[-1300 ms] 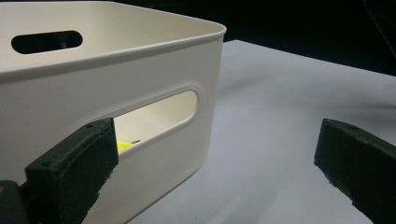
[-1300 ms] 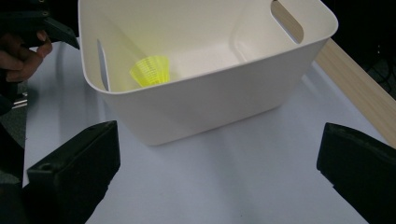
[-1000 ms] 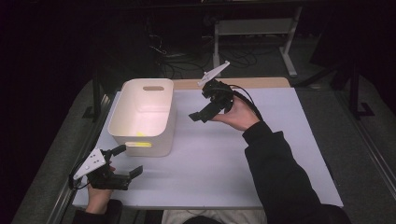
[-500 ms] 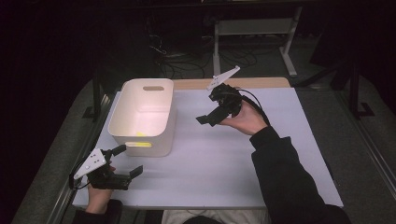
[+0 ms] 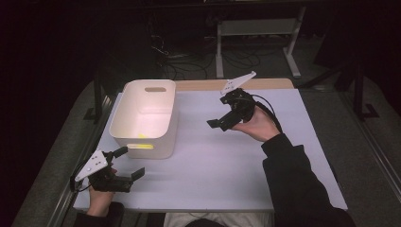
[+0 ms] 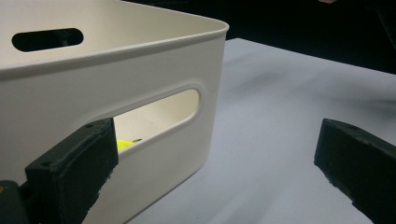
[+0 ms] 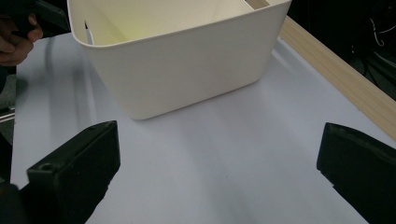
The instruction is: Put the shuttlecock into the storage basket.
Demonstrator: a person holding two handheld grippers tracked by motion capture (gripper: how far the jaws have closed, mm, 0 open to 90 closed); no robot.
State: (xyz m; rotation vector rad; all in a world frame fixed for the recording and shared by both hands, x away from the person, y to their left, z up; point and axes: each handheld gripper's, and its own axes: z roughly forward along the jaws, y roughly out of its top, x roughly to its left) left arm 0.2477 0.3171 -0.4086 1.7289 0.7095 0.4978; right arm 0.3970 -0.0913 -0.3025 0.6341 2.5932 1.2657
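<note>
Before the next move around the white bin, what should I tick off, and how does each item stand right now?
1. Left gripper open and holding nothing: ok, its jaws stand wide apart in the left gripper view.
2. Right gripper open and holding nothing: ok, only bare table shows between its jaws.
3. White bin upright on the table: ok.
4. Yellow object inside the bin: ok, seen through the handle slot; what it is, cannot tell.
5. Left gripper apart from the bin wall: ok in the high view, though close.
6. Table between right gripper and bin free of obstacles: ok.
</note>
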